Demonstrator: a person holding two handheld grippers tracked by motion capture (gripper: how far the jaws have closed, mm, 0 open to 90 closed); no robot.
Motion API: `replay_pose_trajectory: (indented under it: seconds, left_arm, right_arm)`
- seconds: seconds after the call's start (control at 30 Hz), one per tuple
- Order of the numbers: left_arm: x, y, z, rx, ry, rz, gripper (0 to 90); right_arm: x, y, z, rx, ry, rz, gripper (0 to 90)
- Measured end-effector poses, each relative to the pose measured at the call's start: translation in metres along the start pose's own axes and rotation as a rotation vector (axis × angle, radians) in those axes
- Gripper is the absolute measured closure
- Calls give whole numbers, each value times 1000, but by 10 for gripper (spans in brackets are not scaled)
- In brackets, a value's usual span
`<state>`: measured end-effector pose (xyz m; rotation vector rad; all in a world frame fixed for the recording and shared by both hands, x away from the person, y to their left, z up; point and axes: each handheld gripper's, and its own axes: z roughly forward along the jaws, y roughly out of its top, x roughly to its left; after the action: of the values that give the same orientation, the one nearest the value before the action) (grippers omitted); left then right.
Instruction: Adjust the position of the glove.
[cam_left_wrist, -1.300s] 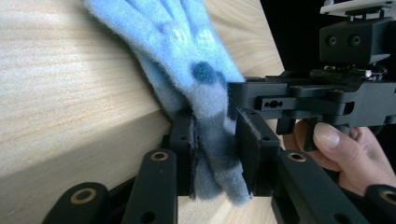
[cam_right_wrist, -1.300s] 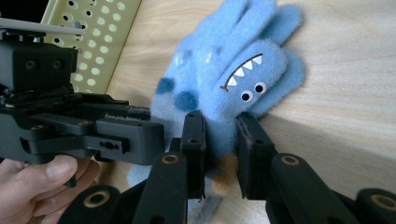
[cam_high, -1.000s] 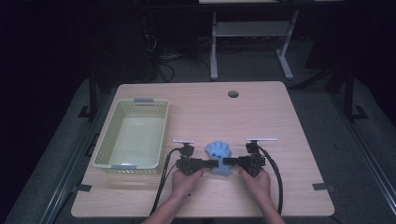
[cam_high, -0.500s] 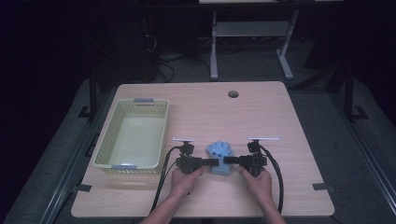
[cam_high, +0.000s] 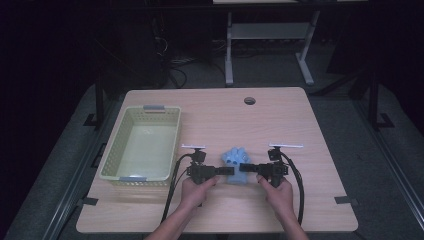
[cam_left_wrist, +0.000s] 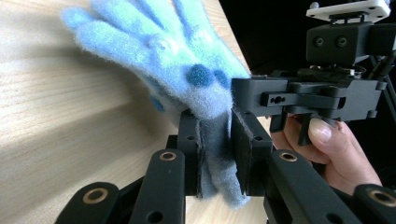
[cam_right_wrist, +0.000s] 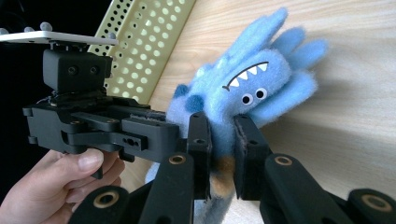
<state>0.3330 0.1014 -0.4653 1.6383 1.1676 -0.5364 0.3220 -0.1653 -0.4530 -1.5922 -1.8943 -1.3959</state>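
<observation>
At the far left of the surface (cam_high: 300, 120), a pale green perforated basket (cam_high: 141, 145) is sitting well apart from both sets of jaws, beyond the left gripper's outer side.

The left gripper (cam_high: 223, 170) is lying low over the surface, held by the person's left hand (cam_high: 196, 189), and its jaws are pointing toward the other gripper. In the left gripper view, those jaws are clenching on the greyish cuff end of a fluffy blue glove (cam_left_wrist: 173, 60); the cloth is filling the gap between the two black pads, and the glove's fingers are fanning out ahead of the jaws, lying against the wood.

The glove (cam_high: 236, 161) is sitting between the two grippers, pinched from both sides.

The right gripper (cam_high: 246, 168) is facing the left one, held by the right hand (cam_high: 279, 192), with its jaws coming in from the opposite side. In the right gripper view, its jaws are also gripping the glove (cam_right_wrist: 247, 88) near the cuff, just beside the other gripper's jaws. Ahead of these jaws, the glove is showing a stitched monster face with white teeth and two googly eyes, and the basket's wall (cam_right_wrist: 144, 42) is standing farther off beyond the left gripper (cam_right_wrist: 196, 135).
</observation>
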Motion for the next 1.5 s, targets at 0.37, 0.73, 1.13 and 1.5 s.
replay_pose_trajectory:
  seconds: [0.37, 0.73, 1.13, 1.5]
  left_arm:
    - [-6, 4, -13, -18, -19, 14, 740]
    - [-18, 12, -32, -47, -26, 46, 740]
    - [-20, 18, -49, -62, -40, 64, 741]
    - [-21, 22, -61, -72, -49, 65, 741]
  right_arm:
    - [16, 6, -2, -4, 1, -44, 788]
    - [37, 16, -3, -13, 14, -90, 788]
    - [54, 26, 1, -6, 26, -118, 788]
    - [65, 32, 6, -6, 40, -134, 789]
